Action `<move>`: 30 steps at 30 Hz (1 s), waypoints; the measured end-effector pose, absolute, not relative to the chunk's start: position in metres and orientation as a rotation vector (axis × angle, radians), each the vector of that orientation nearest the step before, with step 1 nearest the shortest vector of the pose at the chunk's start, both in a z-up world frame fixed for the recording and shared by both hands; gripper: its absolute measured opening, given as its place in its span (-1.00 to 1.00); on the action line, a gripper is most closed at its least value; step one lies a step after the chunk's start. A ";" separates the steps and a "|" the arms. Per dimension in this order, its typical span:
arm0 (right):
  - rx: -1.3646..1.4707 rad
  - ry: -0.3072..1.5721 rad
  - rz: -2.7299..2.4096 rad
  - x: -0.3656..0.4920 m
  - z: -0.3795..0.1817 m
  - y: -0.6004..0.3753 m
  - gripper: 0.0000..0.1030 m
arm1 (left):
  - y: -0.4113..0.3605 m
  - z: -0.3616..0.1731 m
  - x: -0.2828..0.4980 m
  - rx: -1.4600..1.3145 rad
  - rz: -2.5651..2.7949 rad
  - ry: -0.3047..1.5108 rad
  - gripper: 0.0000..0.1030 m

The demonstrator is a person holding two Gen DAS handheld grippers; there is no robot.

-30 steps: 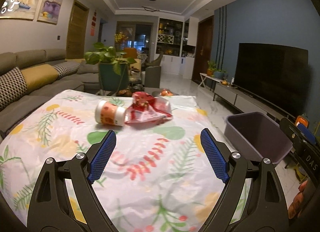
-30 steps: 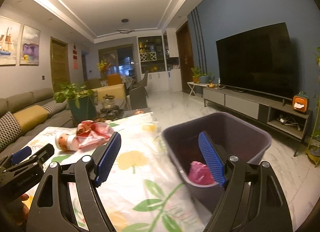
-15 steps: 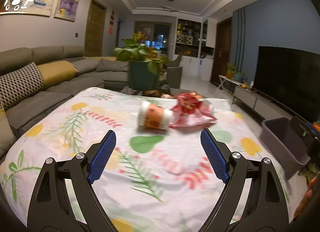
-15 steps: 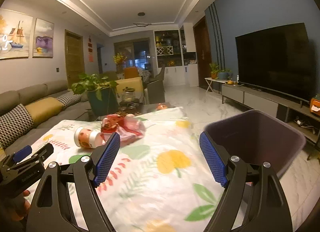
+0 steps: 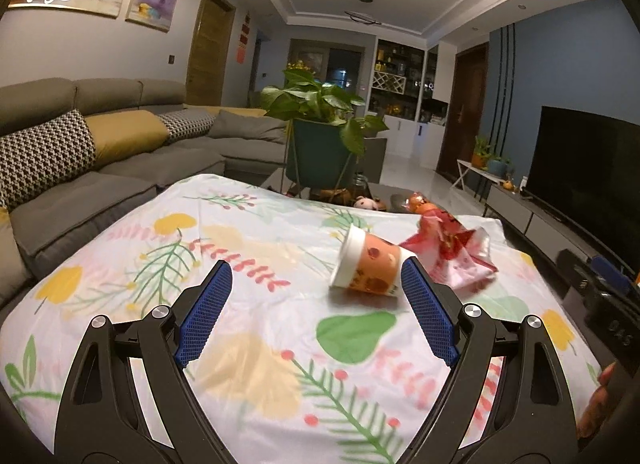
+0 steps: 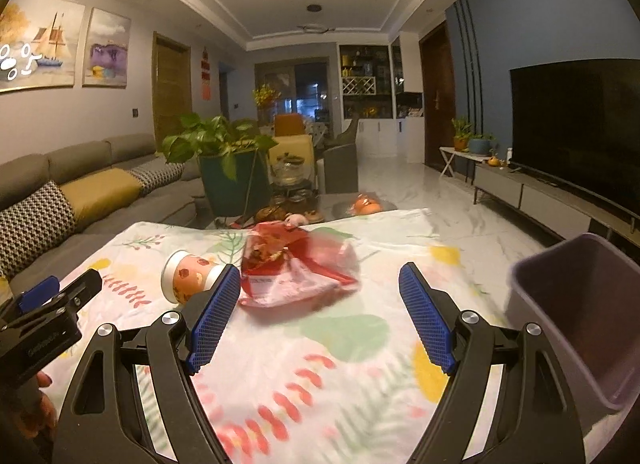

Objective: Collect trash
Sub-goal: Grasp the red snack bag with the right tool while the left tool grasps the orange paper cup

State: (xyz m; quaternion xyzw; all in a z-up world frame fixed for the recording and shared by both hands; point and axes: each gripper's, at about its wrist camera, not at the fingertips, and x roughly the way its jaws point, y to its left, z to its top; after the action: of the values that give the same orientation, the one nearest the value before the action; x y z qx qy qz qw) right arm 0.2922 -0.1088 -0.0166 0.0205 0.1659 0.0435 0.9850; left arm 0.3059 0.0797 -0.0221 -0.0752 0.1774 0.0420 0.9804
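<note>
An orange and white paper cup (image 5: 368,264) lies on its side on the floral tablecloth (image 5: 240,248), touching a crumpled red and pink wrapper (image 5: 448,252) to its right. My left gripper (image 5: 316,312) hovers open just short of the cup, whose right end sits by the right pad. In the right wrist view the cup (image 6: 188,278) and wrapper (image 6: 296,268) lie ahead of my right gripper (image 6: 320,312), open and empty. A purple bin (image 6: 580,304) stands beside the table at the right, its inside hidden.
A grey sofa (image 5: 80,167) with cushions runs along the left. A potted plant (image 5: 320,131) and small items stand past the table's far edge. A TV (image 6: 576,123) on a low cabinet lines the right wall. A hand (image 5: 596,400) shows at the lower right.
Both grippers swung left, away from the bin and toward the cup and wrapper. The left gripper has come closer to the cup. The pink trash seen in the bin is out of view.
</note>
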 end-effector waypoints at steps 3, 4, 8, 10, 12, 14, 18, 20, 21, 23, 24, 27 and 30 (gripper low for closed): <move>0.035 0.347 0.102 0.314 -0.019 -0.094 0.53 | 0.086 -0.022 0.316 -0.147 0.099 0.357 0.65; 0.032 0.354 0.112 0.323 -0.020 -0.088 0.51 | 0.088 -0.022 0.318 -0.148 0.100 0.356 0.65; 0.000 0.395 0.131 0.355 -0.028 -0.073 0.29 | 0.097 -0.020 0.336 -0.145 0.086 0.353 0.65; -0.004 0.413 0.135 0.369 -0.032 -0.067 0.22 | 0.099 -0.022 0.343 -0.130 0.085 0.349 0.65; -0.006 0.419 0.133 0.379 -0.035 -0.063 0.19 | 0.102 -0.023 0.347 -0.115 0.085 0.345 0.65; -0.010 0.434 0.134 0.388 -0.038 -0.059 0.06 | 0.103 -0.025 0.352 -0.113 0.082 0.349 0.65; -0.039 0.469 0.129 0.401 -0.045 -0.050 -0.24 | 0.112 -0.029 0.362 -0.162 0.063 0.375 0.65; -0.048 0.503 0.131 0.407 -0.049 -0.048 -0.55 | 0.113 -0.030 0.365 -0.174 0.052 0.379 0.65; -0.048 0.518 0.132 0.410 -0.051 -0.048 -0.67 | 0.113 -0.030 0.367 -0.178 0.040 0.382 0.65; -0.039 0.521 0.130 0.409 -0.053 -0.051 -0.77 | 0.111 -0.031 0.372 -0.183 0.012 0.387 0.65; -0.038 0.515 0.127 0.407 -0.052 -0.053 -0.80 | 0.110 -0.033 0.374 -0.182 0.004 0.390 0.65; -0.046 0.475 0.097 0.397 -0.047 -0.059 -0.81 | 0.107 -0.037 0.382 -0.184 -0.039 0.403 0.63; -0.046 0.441 0.083 0.388 -0.044 -0.066 -0.81 | 0.103 -0.040 0.394 -0.190 -0.093 0.430 0.55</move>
State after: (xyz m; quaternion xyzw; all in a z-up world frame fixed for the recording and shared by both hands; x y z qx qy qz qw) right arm 0.3878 -0.0661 -0.0441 -0.0227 0.2186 0.0413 0.9747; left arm 0.3940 0.1030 -0.0403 -0.0942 0.2128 -0.0463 0.9714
